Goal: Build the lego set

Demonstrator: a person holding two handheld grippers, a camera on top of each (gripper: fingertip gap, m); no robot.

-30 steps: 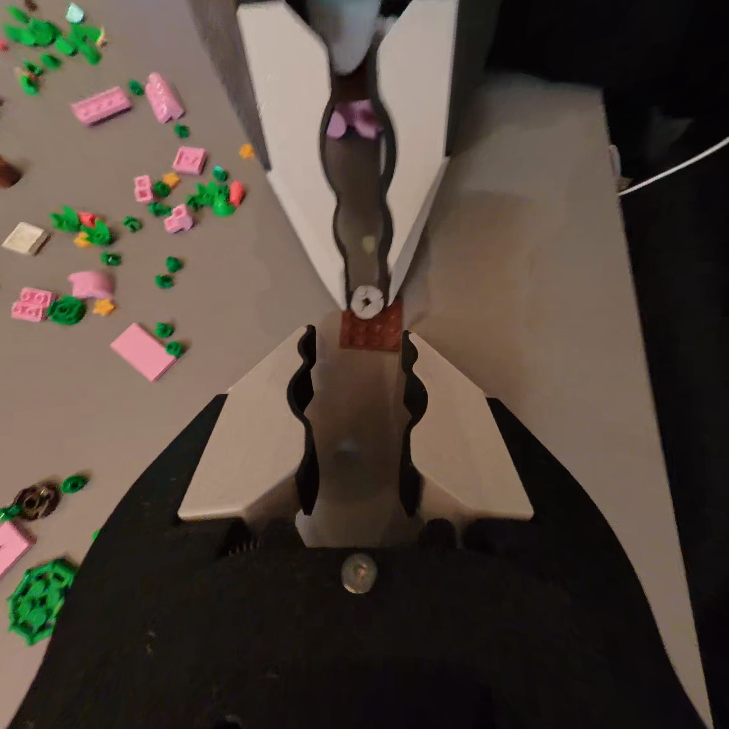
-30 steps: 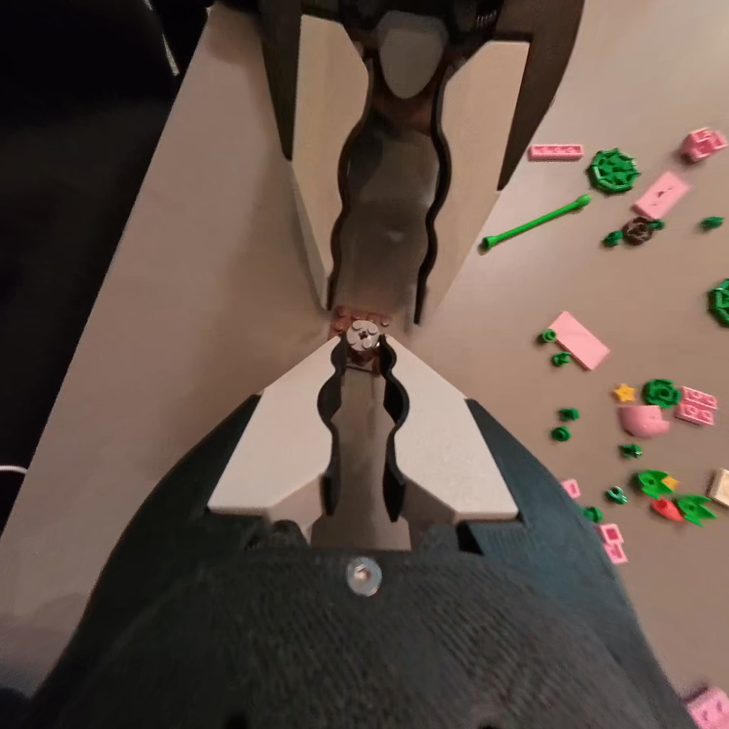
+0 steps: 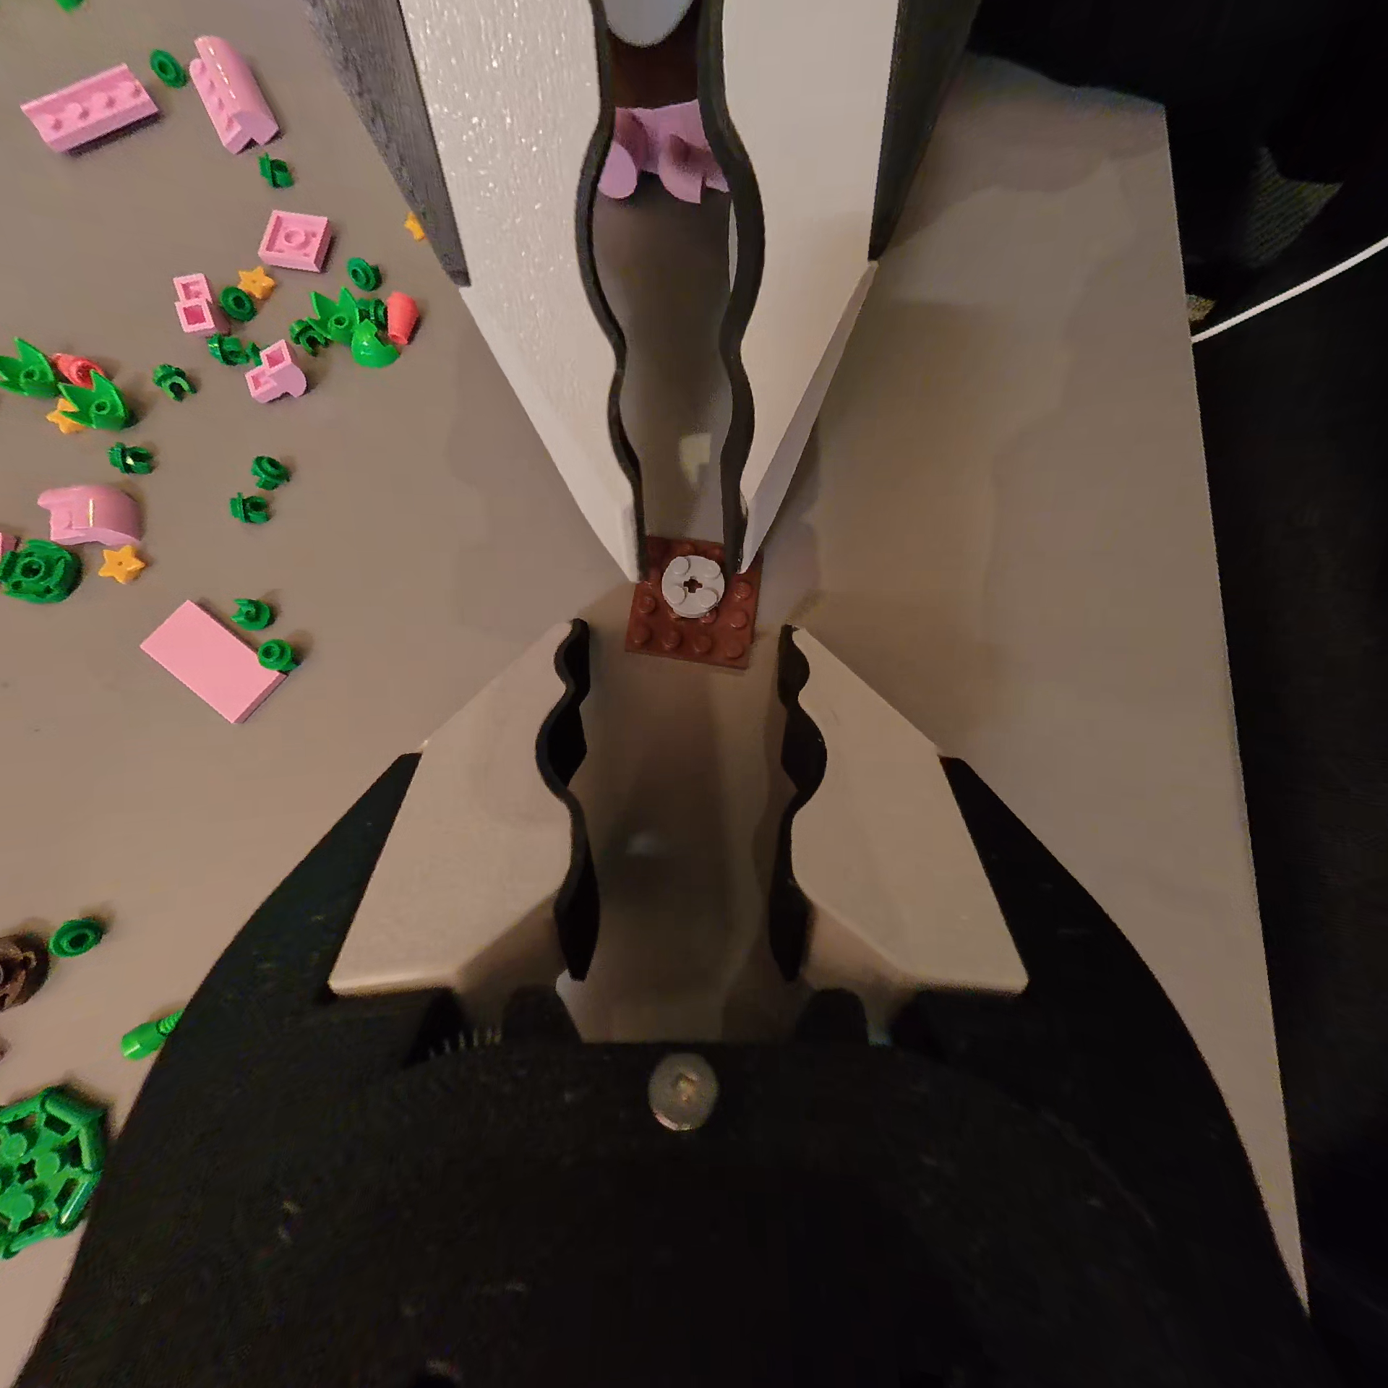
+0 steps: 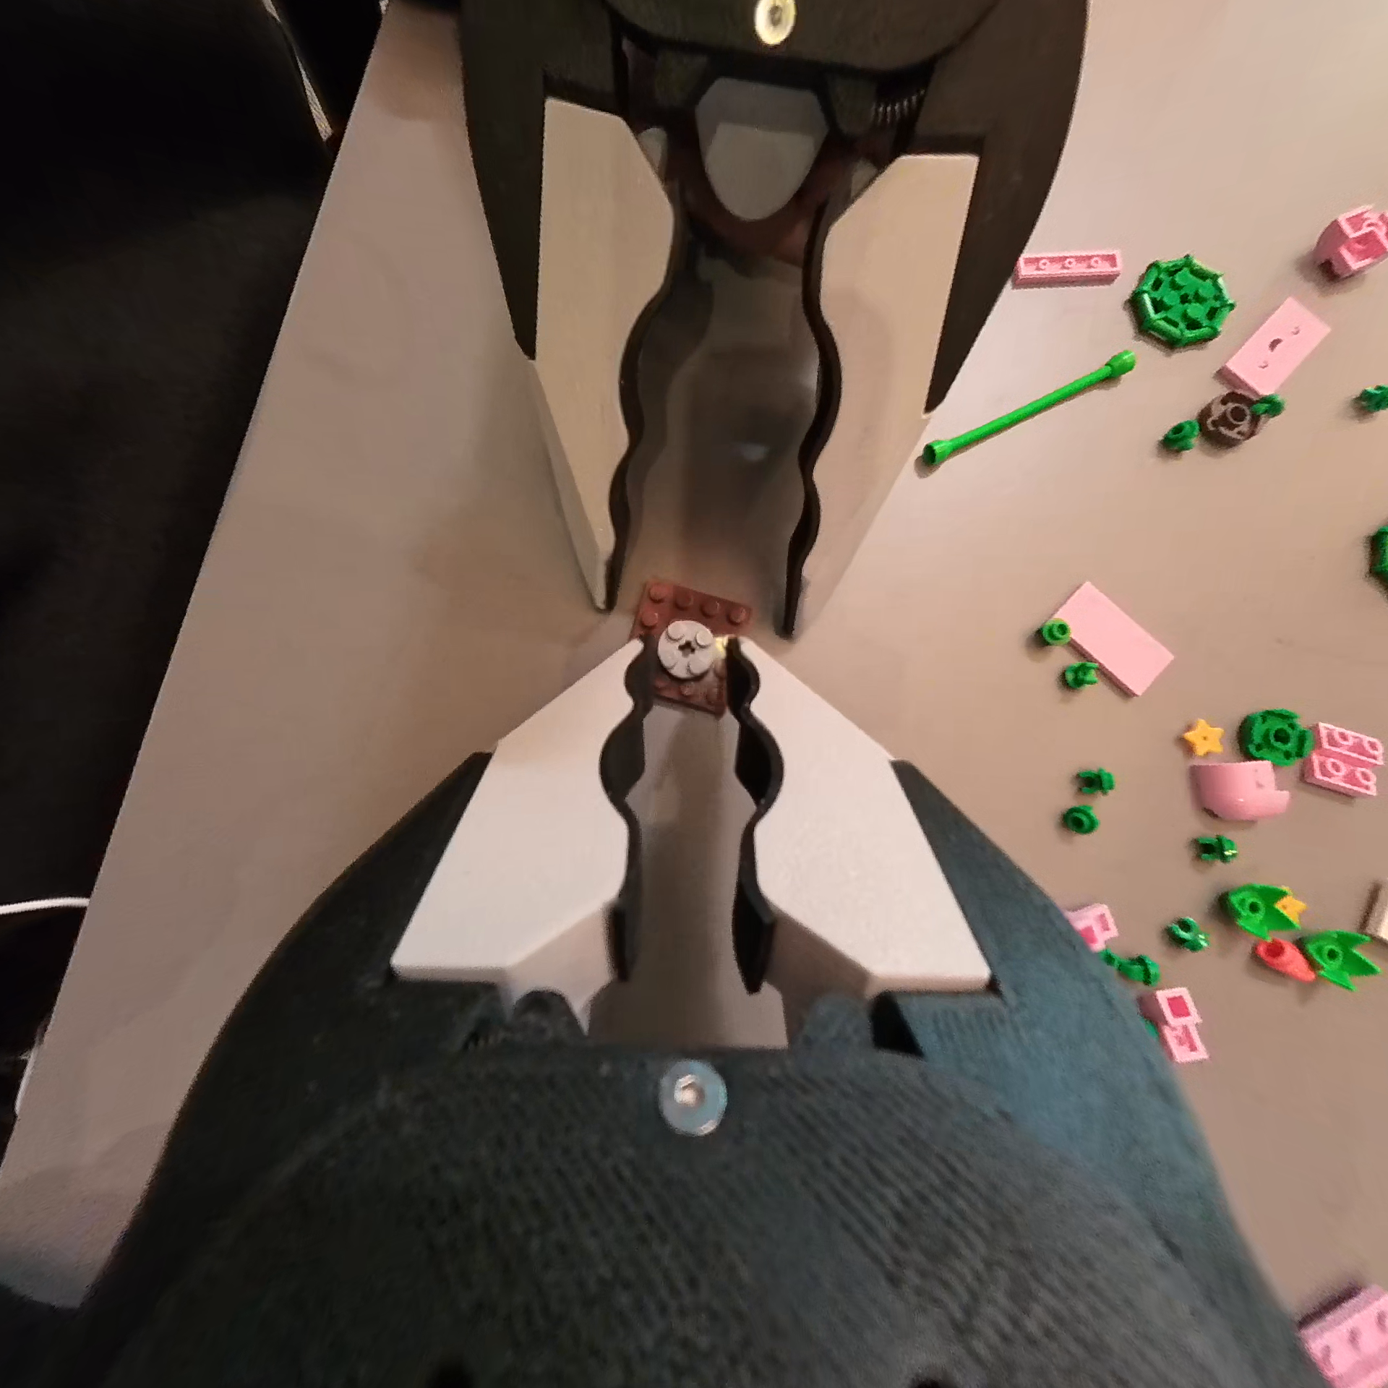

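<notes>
**Right at the table's edge, two grippers meet over a brown plate**

Close to one long edge of the grey-beige table (image 3: 939,481), a small square brown plate (image 3: 687,638) lies flat, with a round grey stud piece (image 3: 693,587) sitting on top of it. The right gripper (image 4: 685,661) has its fingertips narrowed to either side of the grey round piece, pinching it against the plate. Facing it, the left gripper (image 3: 680,638) has its jaws spread, the tips standing just short of the plate's near corners without touching it.

Beyond that edge the room falls off into darkness; only a thin white cable (image 3: 1292,293) shows there.

Toward the table's middle the surface is littered with loose pieces: a flat pink tile (image 3: 214,661), a pink curved brick (image 3: 90,514), small pink bricks, green leaf bits and tiny green studs, a yellow star (image 3: 122,563), a round green web-like disc (image 3: 45,1172), and a long green rod (image 4: 1029,409). A lilac petal-shaped piece (image 3: 661,154) lies farther along the table, seen between the right gripper's fingers.
</notes>
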